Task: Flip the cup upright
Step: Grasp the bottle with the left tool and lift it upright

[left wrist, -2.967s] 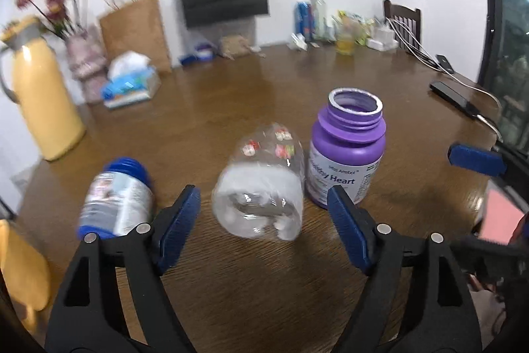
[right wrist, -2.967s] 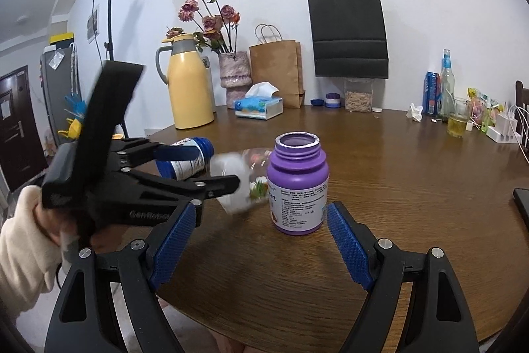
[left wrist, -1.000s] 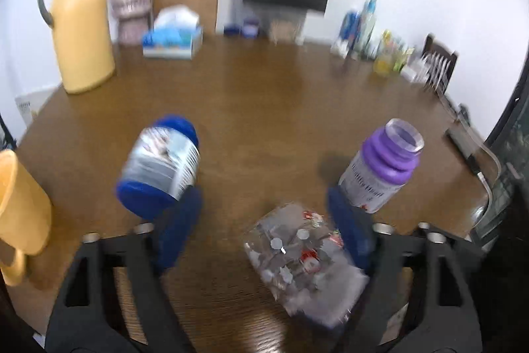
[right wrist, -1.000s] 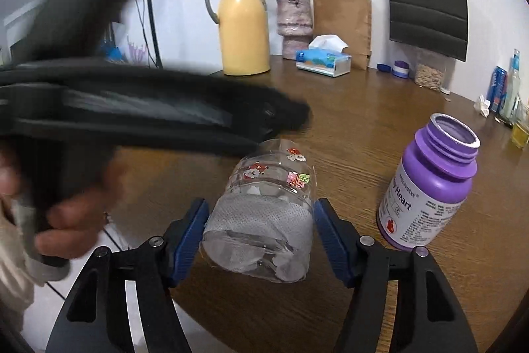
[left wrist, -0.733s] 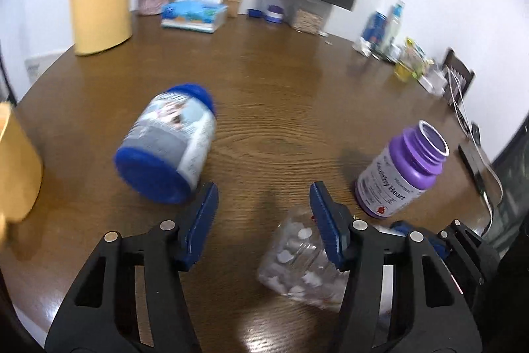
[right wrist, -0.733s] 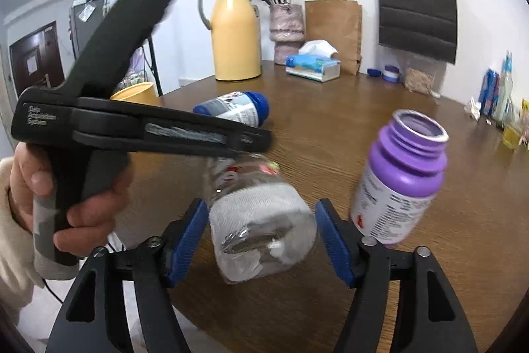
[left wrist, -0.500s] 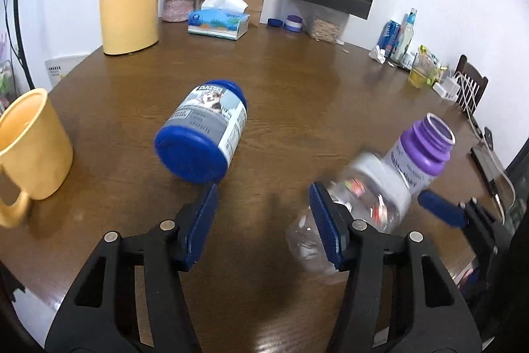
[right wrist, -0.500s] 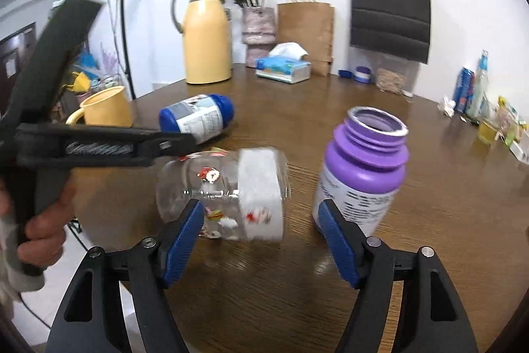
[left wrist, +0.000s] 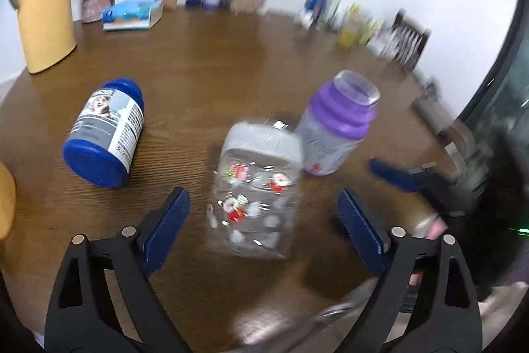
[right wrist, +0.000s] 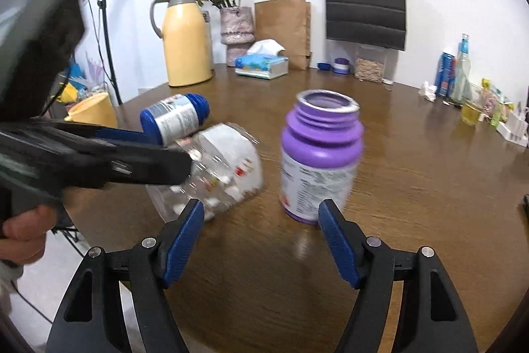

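- The round brown wooden desk (left wrist: 231, 62) carries everything. Far off on it stand a tall yellow thermos jug (right wrist: 185, 38) and a brown paper bag (right wrist: 284, 28).
- Mid-desk, an open purple plastic bottle (right wrist: 319, 154) stands upright, and a blue-capped white-labelled bottle (left wrist: 105, 134) lies on its side to the left.
- The task's thing, the clear plastic cup with a white band and small red stickers (left wrist: 256, 191), sits near the front edge, just left of the purple bottle. In the left wrist view it looks close to upright with the white band on top; in the right wrist view it leans, so I cannot tell whether it is settled on its base.
- The left gripper (left wrist: 263, 220) is spread wide with the cup between its blue pads, neither pad touching it.
- The right gripper (right wrist: 261, 237) is also wide and holds nothing; the cup is at its left pad and the purple bottle at its right.
- Judging by this, the flip itself looks nearly done and the cup is loose. The next move calls for checking that it stands steady, steadying it gently if it tips, then drawing both grippers clear without knocking the purple bottle.
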The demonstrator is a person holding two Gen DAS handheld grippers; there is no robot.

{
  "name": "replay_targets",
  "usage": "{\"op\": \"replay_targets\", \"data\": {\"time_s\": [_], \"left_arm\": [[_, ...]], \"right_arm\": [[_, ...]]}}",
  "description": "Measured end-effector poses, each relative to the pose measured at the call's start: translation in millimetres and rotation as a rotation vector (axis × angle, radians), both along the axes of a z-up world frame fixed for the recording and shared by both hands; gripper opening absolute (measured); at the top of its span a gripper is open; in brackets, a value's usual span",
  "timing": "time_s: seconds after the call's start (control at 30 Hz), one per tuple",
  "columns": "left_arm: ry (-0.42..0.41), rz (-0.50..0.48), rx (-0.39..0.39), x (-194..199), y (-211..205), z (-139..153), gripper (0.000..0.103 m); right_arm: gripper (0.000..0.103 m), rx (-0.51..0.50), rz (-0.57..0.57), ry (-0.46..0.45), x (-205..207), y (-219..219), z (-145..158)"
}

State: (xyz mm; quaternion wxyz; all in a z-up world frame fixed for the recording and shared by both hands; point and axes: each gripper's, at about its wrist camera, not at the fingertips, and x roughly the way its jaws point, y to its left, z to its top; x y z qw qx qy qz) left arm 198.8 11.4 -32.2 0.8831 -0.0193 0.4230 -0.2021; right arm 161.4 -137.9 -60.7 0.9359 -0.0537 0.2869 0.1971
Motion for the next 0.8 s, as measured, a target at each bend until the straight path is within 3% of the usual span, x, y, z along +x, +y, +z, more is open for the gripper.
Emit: {"op": "replay_targets", "data": {"time_s": [0.07, 0.1, 0.2, 0.33, 0.43, 0.5, 0.67, 0.8], "left_arm": [[0.021, -0.07, 0.012, 10, -11, -10, 0.082], [0.022, -0.078, 0.012, 13, -14, -15, 0.058], [-0.022, -0.063, 0.014, 9, -17, -18, 0.059], [-0.177, -0.044, 0.011, -19, -17, 1, 0.059], [-0.322, -0.004, 0.008, -31, -11, 24, 0.059], [-0.435, 0.016, -0.044, -41, -2, 40, 0.06], [-0.563, 0.083, -0.142, -36, 13, 61, 0.06], [-0.654, 0.123, -0.156, -17, 18, 76, 0.06]], "right_arm": [[0.077, -0.004, -0.017, -0.001, -3, -9, 1], [0.077, 0.0, -0.027, 0.002, -4, -14, 1], [0.077, 0.017, -0.049, 0.0, -5, -26, 6], [0.077, 0.081, -0.037, -0.005, -2, -35, 19], [0.077, 0.185, 0.036, -0.016, 5, -37, 42], [0.079, 0.296, 0.132, -0.006, 17, -38, 62], [0.085, 0.456, 0.317, 0.06, 58, -26, 102], [0.085, 0.541, 0.408, 0.171, 113, -8, 121]]}}
